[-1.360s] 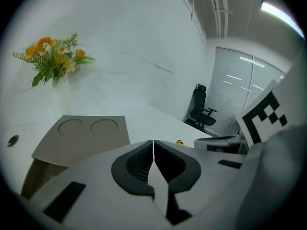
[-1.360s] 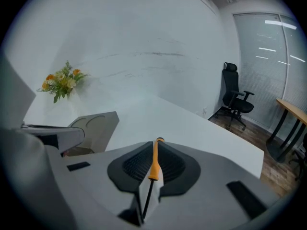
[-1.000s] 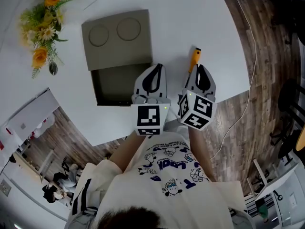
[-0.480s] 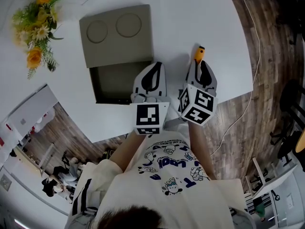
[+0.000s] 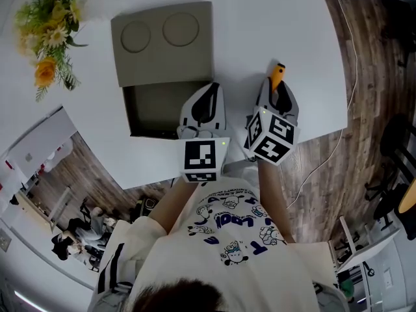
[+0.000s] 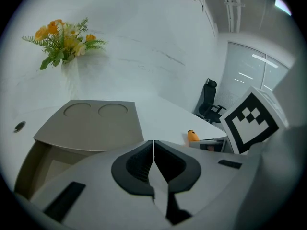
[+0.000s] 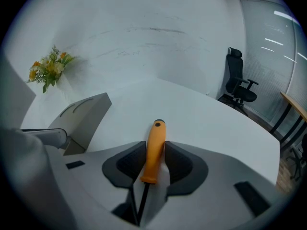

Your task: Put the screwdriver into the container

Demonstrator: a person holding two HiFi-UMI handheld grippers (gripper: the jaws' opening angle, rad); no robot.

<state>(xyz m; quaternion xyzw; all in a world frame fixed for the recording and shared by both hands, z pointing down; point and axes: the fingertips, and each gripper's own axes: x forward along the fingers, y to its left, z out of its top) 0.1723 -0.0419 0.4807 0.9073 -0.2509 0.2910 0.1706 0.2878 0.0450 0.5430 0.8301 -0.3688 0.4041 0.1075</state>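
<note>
Orange screwdriver [image 7: 153, 152] between just-opened right gripper [image 7: 155, 144]

light: bright, even | shadows: soft | glare: pale table [image 5: 260, 18] washed out | edges: fisheye-bent, vignetted

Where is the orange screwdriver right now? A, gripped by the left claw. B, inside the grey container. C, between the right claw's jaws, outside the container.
C: the screwdriver sits between the jaws of the right claw, which have just been opening and are not pressing on it.
</note>
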